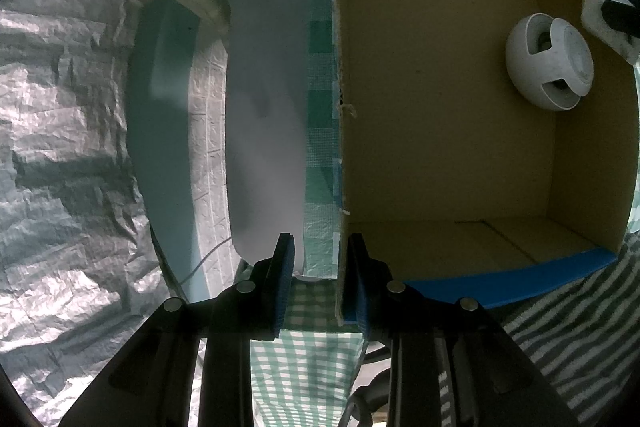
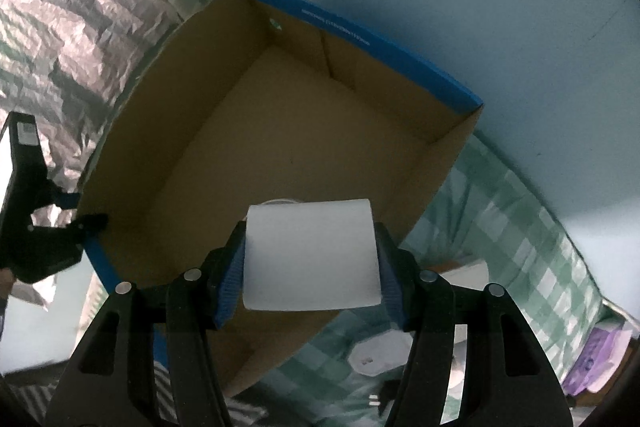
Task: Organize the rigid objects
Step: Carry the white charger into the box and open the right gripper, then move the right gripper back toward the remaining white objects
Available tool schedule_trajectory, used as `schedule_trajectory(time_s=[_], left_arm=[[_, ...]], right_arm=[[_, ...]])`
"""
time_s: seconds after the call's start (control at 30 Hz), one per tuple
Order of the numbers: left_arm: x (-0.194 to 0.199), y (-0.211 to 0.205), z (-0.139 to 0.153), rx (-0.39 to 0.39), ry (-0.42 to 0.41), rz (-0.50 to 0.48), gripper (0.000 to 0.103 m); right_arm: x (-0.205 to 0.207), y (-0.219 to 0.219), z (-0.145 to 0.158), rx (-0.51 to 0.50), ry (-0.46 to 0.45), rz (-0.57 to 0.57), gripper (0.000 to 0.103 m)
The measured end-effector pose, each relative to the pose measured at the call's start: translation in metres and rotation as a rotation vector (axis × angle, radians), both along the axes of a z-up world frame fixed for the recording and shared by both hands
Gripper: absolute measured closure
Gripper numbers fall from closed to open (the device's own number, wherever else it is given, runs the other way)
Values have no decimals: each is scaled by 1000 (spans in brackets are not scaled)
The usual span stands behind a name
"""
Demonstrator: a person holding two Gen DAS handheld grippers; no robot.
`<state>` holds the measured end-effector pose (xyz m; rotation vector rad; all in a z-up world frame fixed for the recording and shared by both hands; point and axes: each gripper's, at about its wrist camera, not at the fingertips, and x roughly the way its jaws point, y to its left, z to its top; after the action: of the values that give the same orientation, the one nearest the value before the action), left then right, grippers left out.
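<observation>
While the right gripper (image 2: 311,269) clamps a white block (image 2: 311,259) over the cardboard box (image 2: 280,131), frame centre, a loosened grip drops it onto the white ball gadget (image 1: 548,61); left gripper (image 1: 320,281) pinches the box wall.

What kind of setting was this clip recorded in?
Probably a home room, set up as a makeshift sorting spot: a green checked cloth and a striped fabric lie under an open cardboard box, with crinkled silver foil sheeting beside it.
</observation>
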<state>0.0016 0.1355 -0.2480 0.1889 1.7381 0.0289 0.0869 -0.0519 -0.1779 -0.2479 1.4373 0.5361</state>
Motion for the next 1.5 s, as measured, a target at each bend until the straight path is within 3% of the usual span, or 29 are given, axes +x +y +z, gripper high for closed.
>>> schedule_trajectory(time_s=[0.5,1.1,1.5], left_arm=[[2,0,-3,9,-2,-9,75],[1,0,-1,17,2,-18,75],[1,1,-2,15,-2,-19,75]], right_arm=[[2,-17,26,26,-68,-69,33],[-22,-44,65,33,-116,-51,33],[-36,-88,68,-1,-103,-101,33]])
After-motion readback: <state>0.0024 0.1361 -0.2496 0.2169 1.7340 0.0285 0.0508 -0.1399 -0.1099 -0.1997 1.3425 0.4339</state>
